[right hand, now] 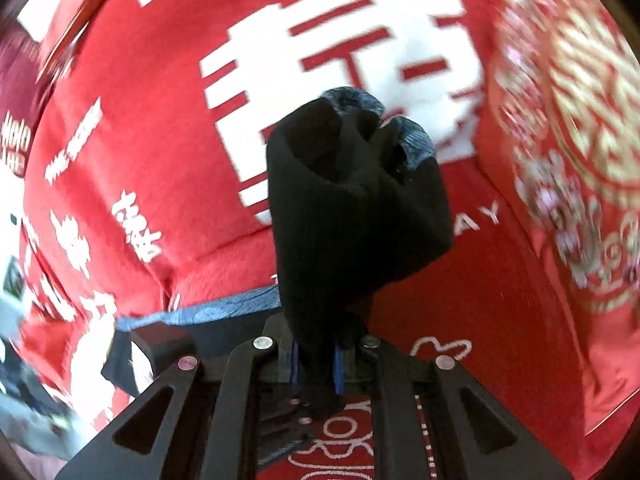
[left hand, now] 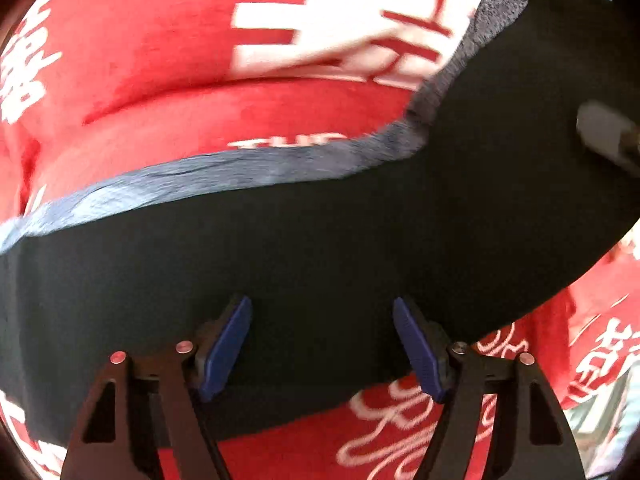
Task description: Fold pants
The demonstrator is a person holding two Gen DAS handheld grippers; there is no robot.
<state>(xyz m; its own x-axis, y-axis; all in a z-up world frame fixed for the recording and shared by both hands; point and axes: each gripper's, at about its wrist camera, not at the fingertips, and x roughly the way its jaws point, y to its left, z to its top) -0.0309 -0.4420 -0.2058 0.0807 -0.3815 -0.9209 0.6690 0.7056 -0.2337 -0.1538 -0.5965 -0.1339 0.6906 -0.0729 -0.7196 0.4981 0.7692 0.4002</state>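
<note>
The black pants [left hand: 320, 240] with a grey-blue fleece lining lie across a red blanket with white characters [left hand: 160, 80]. My left gripper [left hand: 322, 344] is open, its blue pads [left hand: 226, 344] spread just above the black fabric and holding nothing. My right gripper [right hand: 316, 364] is shut on a bunched end of the pants [right hand: 352, 200], which stands up from the fingers above the blanket. The right gripper's pale body shows at the right edge of the left wrist view [left hand: 608, 132].
The red blanket [right hand: 140, 120] covers the whole surface, with a fold ridge across it. A red cloth with a gold and pink pattern [right hand: 580, 120] lies at the right. Some grey and white clutter [right hand: 24, 420] sits at the lower left edge.
</note>
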